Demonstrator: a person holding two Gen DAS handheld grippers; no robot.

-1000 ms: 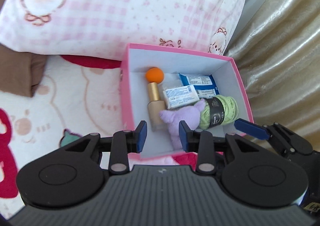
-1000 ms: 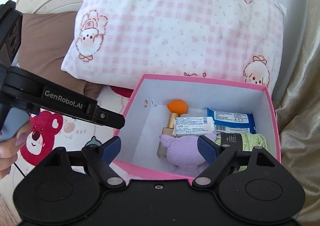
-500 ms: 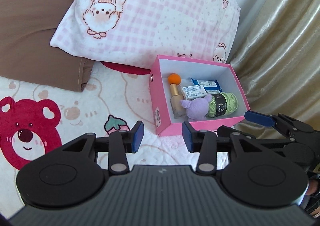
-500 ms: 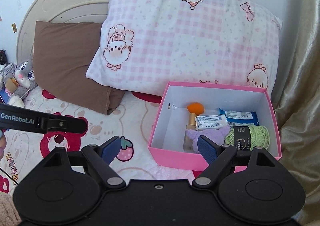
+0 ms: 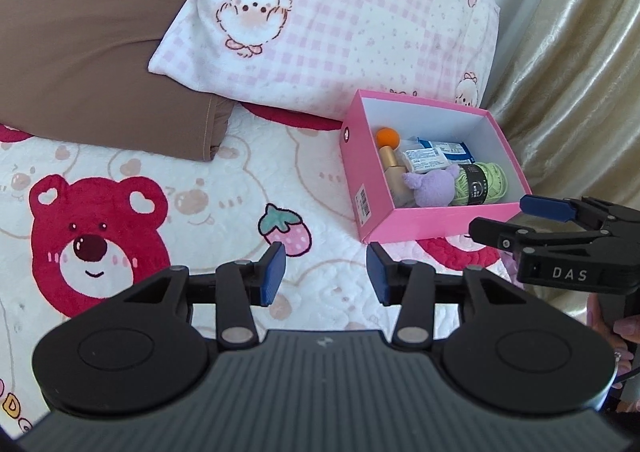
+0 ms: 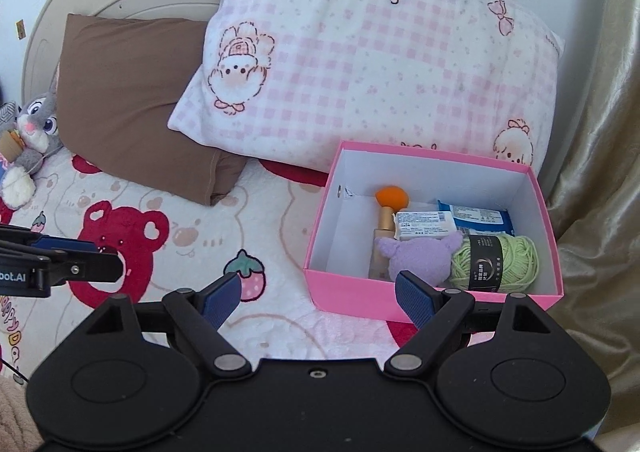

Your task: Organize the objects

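Observation:
A pink box (image 5: 416, 224) (image 6: 352, 292) stands on the bed at the right. It holds a purple plush (image 5: 434, 188) (image 6: 416, 256), green yarn (image 5: 482, 183) (image 6: 496, 262), a gold bottle with an orange sponge (image 5: 387, 138) (image 6: 390, 198), a white packet (image 6: 424, 224) and a blue packet (image 6: 476, 218). My left gripper (image 5: 326, 272) hovers over the blanket short of the box, its jaws opening with nothing between them. My right gripper (image 6: 318, 298) stands wide open and empty before the box's near wall; it also shows at the right of the left wrist view as the right gripper (image 5: 516, 220).
A pink checked pillow (image 6: 360, 76) leans behind the box, a brown pillow (image 6: 128, 92) to its left. A grey bunny toy (image 6: 32, 132) lies at the far left. A gold curtain (image 6: 600, 172) hangs right of the box. The blanket (image 5: 160, 212) has red bear prints.
Both grippers have drawn back from the box, which now looks smaller and farther. The left gripper's jaws have spread wider. The box's contents have not moved.

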